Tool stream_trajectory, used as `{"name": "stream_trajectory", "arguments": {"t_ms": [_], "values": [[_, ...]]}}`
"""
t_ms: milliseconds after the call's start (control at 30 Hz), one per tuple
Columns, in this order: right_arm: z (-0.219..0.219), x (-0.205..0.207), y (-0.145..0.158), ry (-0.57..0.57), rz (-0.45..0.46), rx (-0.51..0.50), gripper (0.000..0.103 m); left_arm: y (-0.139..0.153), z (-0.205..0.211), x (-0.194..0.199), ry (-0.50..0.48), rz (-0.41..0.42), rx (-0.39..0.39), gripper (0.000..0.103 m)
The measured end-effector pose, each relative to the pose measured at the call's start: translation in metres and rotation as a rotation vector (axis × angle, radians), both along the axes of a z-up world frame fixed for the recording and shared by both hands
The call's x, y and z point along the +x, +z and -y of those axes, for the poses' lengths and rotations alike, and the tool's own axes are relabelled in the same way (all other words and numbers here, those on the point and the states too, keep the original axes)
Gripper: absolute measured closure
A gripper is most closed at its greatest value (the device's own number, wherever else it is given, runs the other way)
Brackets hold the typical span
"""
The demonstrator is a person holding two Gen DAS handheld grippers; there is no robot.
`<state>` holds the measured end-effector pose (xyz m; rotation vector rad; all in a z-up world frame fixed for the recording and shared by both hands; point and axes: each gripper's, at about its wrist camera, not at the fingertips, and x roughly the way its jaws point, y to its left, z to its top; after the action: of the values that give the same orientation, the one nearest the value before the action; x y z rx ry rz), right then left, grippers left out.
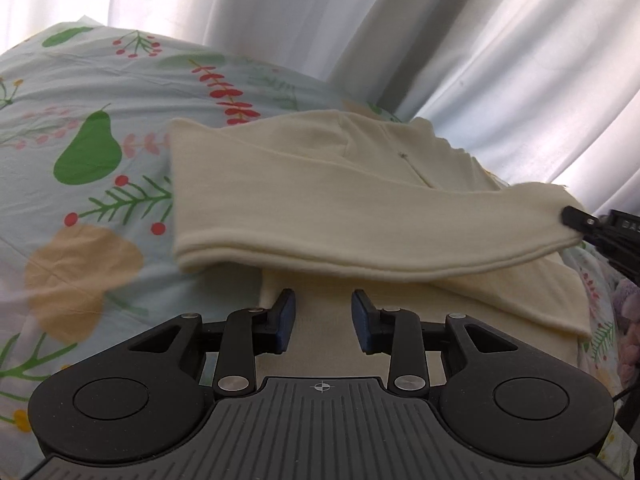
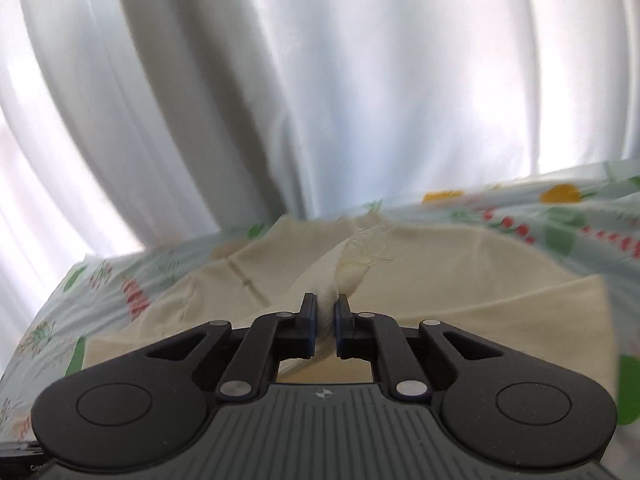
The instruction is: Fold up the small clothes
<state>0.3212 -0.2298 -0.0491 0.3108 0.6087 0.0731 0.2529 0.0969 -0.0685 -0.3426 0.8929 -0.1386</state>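
Cream fabric fills the narrow gap of the right gripper (image 2: 324, 316), whose jaws pinch a bunched fold of the cream garment (image 2: 400, 272). Ahead of those jaws the cloth rises to a frayed edge, then spreads flat to both sides over the printed bedsheet (image 2: 560, 216). Beyond hangs a white curtain (image 2: 320, 80).

The left gripper (image 1: 323, 320) stands with jaws apart and nothing between them, low over a flat layer of the same garment (image 1: 320, 184). Just ahead, a folded-over layer lies across, its far right corner held by the right gripper (image 1: 576, 218). The fruit-and-leaf bedsheet (image 1: 80, 120) lies to the left.
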Motion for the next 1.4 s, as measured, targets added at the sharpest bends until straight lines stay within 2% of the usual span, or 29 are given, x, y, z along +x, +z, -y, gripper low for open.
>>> {"name": "stream_trajectory", "arguments": {"t_ms": [100, 200, 267, 300, 433, 533, 567, 600, 633, 733, 767, 833, 867, 933, 1000, 1100, 1233, 1300, 1333, 1367, 1400], "values": [[0.033, -0.017, 0.005, -0.158, 0.021, -0.055, 0.095, 0.001, -0.006, 0.008, 0.034, 0.0, -0.014, 0.068], [0.063, -0.02, -0.015, -0.204, -0.078, -0.095, 0.095, 0.001, -0.004, 0.015, 0.042, 0.0, -0.014, 0.068], [0.078, -0.022, -0.03, -0.195, -0.155, -0.065, 0.093, 0.001, -0.001, 0.017, 0.038, 0.004, 0.0, 0.068], [0.084, -0.025, -0.035, -0.191, -0.169, -0.037, 0.088, 0.0, 0.001, 0.018, 0.038, 0.001, 0.002, 0.068], [0.096, -0.032, -0.048, -0.213, -0.178, 0.052, 0.083, -0.002, 0.004, 0.019, 0.032, -0.003, 0.009, 0.068], [0.099, -0.024, -0.056, -0.219, -0.196, 0.111, 0.083, -0.003, 0.006, 0.02, 0.025, -0.003, 0.023, 0.067], [0.1, -0.022, -0.058, -0.217, -0.201, 0.116, 0.086, -0.003, 0.007, 0.02, 0.025, -0.004, 0.026, 0.067], [0.098, -0.023, -0.057, -0.212, -0.198, 0.107, 0.094, -0.003, 0.007, 0.02, 0.025, -0.004, 0.03, 0.067], [0.096, -0.024, -0.054, -0.204, -0.183, 0.099, 0.094, -0.003, 0.008, 0.02, 0.024, -0.004, 0.035, 0.067], [0.101, -0.039, -0.041, -0.241, -0.065, 0.132, 0.095, -0.004, 0.01, 0.02, 0.024, -0.004, 0.055, 0.067], [0.102, -0.041, -0.041, -0.27, -0.064, 0.121, 0.095, -0.004, 0.011, 0.02, 0.024, -0.004, 0.061, 0.066], [0.107, -0.041, -0.045, -0.345, -0.099, 0.066, 0.089, -0.003, 0.012, 0.02, 0.025, -0.008, 0.067, 0.066], [0.111, -0.042, -0.047, -0.366, -0.127, 0.067, 0.084, -0.002, 0.012, 0.019, 0.026, -0.014, 0.068, 0.066], [0.121, -0.054, -0.046, -0.363, -0.148, 0.18, 0.081, 0.0, 0.014, 0.016, 0.02, -0.028, 0.065, 0.066], [0.123, -0.07, -0.043, -0.32, -0.14, 0.307, 0.058, 0.004, 0.019, 0.01, 0.004, -0.038, 0.059, 0.066], [0.116, -0.08, -0.049, -0.24, -0.177, 0.46, 0.051, 0.011, 0.035, -0.001, -0.062, -0.014, 0.014, 0.065], [0.109, -0.069, -0.075, -0.275, -0.27, 0.563, 0.055, 0.008, 0.055, 0.001, -0.134, -0.014, -0.031, 0.063], [0.109, -0.065, -0.082, -0.31, -0.269, 0.594, 0.074, 0.001, 0.064, 0.003, -0.151, -0.036, -0.004, 0.064], [0.109, -0.061, -0.083, -0.319, -0.27, 0.59, 0.079, -0.003, 0.066, 0.004, -0.157, -0.048, 0.005, 0.065], [0.108, -0.057, -0.083, -0.323, -0.273, 0.577, 0.089, -0.005, 0.066, 0.002, -0.159, -0.044, 0.008, 0.065], [0.107, -0.054, -0.084, -0.328, -0.278, 0.56, 0.095, -0.005, 0.066, 0.0, -0.163, -0.035, 0.012, 0.065]]}}
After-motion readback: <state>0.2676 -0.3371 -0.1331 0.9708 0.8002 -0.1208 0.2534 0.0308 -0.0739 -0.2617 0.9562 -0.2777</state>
